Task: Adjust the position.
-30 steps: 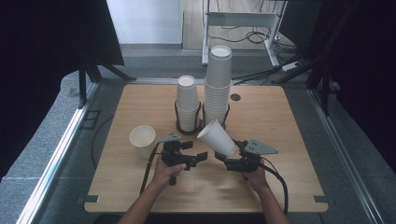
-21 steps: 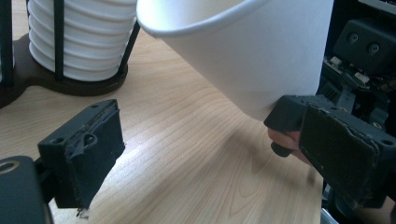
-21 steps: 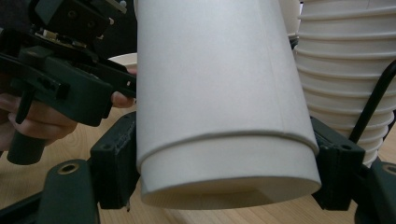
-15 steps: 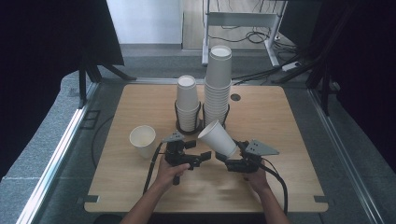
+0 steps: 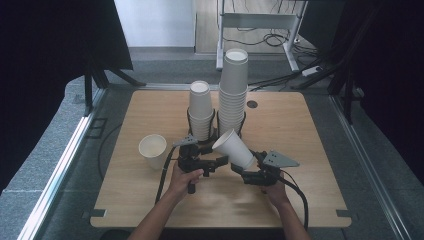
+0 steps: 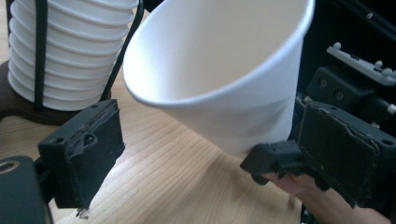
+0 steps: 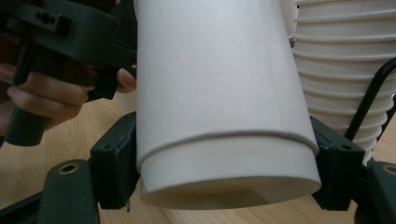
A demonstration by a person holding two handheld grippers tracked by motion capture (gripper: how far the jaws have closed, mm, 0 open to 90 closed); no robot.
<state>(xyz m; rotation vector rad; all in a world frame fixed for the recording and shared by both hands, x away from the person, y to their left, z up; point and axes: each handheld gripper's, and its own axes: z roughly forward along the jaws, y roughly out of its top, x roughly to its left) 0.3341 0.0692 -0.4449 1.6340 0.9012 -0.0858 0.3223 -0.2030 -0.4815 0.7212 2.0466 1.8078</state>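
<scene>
Cup [image 5: 235, 148] sits pinched at its base between the jaws of the right gripper [image 5: 248, 172], tilted so its mouth faces up and toward the left gripper [image 5: 218, 162]; in the right gripper view the pads press both sides of the cup's [image 7: 219, 107] bottom band; in the left gripper view the open mouth [image 6: 219, 70] hangs just ahead of and above that gripper's own jaws, which stand spread with nothing between them, close under the rim but not touching it as far as I can tell.

Judging by how things lie, one cup has been taken out and stands upright on the bench [image 5: 310, 130], off to the outer side of the left gripper [image 5: 153, 150]; the held cup looks like the second one, and it may well be more than one nested together, though no seam shows clearly enough to say; what is left, I judge, is for the left gripper to catch the rim and pull one free, or for the cup to be set down.

Counts: two grippers; one cup held; one loose cup on the bench; two stacks in wire holders just beyond both grippers, a short stack [image 5: 200, 107] and a tall stack [image 5: 233, 90], their cups too many and too tight to count surely.
</scene>
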